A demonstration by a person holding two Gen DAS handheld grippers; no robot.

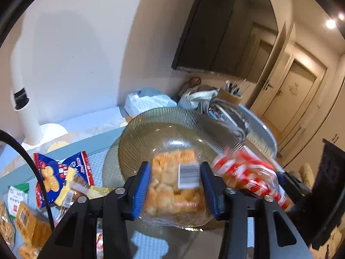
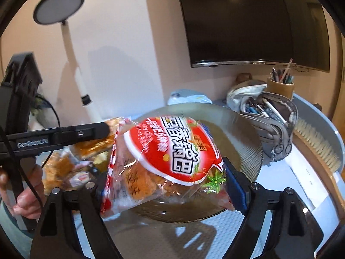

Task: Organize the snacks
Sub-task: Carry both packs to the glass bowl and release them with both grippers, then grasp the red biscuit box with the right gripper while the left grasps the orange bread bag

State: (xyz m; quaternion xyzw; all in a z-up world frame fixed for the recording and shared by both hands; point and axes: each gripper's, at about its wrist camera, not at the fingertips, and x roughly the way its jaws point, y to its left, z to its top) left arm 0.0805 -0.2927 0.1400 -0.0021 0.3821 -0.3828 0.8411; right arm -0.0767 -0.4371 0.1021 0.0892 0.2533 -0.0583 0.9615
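I carry both snacks over the ribbed smoky-glass bowl [image 1: 138, 129] to drop them in: my left gripper [image 1: 175, 191] pinches the clear bag of golden puffs [image 1: 170, 194], my right gripper [image 2: 170, 185] the red-and-white cracker bag [image 2: 172, 151].

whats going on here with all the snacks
A person is sorting snacks with two hand-held grippers. The left hand-held gripper has a clear pack of bread between its blue pads, and the right hand-held gripper carries a red snack bag. Both packs hang over the ribbed glass bowl, which looks empty. More snacks lie on the table to the left.
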